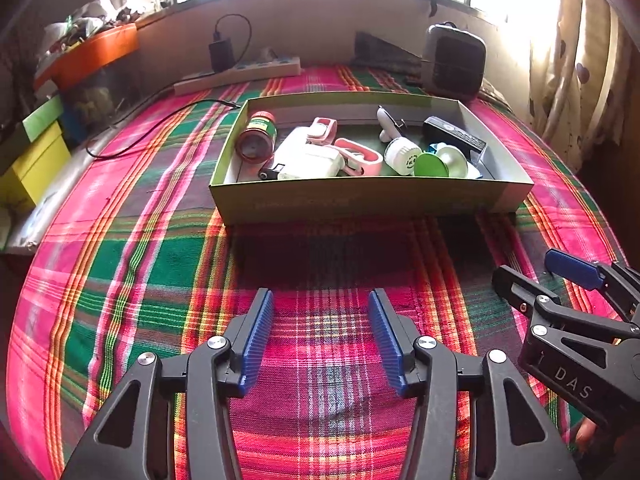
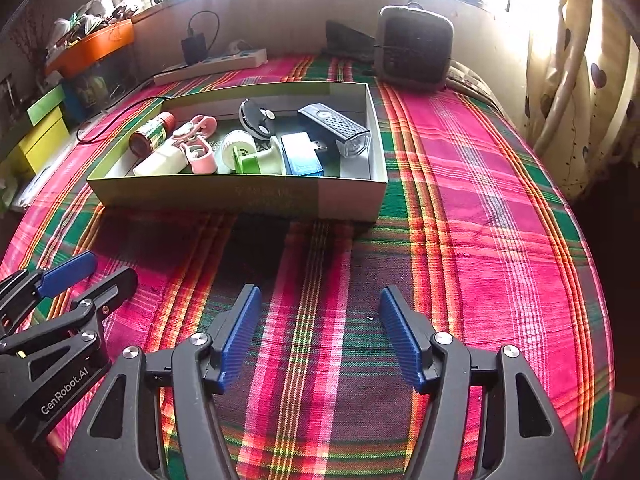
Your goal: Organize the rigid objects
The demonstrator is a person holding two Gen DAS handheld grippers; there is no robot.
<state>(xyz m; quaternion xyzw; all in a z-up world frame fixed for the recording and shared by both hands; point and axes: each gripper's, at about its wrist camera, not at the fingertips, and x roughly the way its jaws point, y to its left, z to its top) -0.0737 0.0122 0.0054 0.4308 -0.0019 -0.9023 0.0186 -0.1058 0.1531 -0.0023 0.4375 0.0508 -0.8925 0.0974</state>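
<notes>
A shallow green cardboard box (image 1: 360,198) (image 2: 240,196) sits on the plaid bed cover. It holds several rigid objects: a brown jar with a red cap (image 1: 256,138) (image 2: 152,132), a white case (image 1: 308,158), pink clips (image 1: 358,156) (image 2: 198,152), a white tub (image 1: 402,154) (image 2: 238,146), a green lid (image 1: 430,166), a black bike light (image 2: 336,126) (image 1: 454,136) and a blue box (image 2: 302,158). My left gripper (image 1: 320,340) is open and empty, over the cover in front of the box. My right gripper (image 2: 320,336) is open and empty beside it.
A small grey heater (image 1: 454,60) (image 2: 416,50) stands behind the box. A power strip with a black charger (image 1: 240,70) and a cable lies at the back left. Coloured boxes (image 1: 36,152) and an orange tray (image 1: 94,54) are at the left. A curtain (image 2: 580,80) hangs at the right.
</notes>
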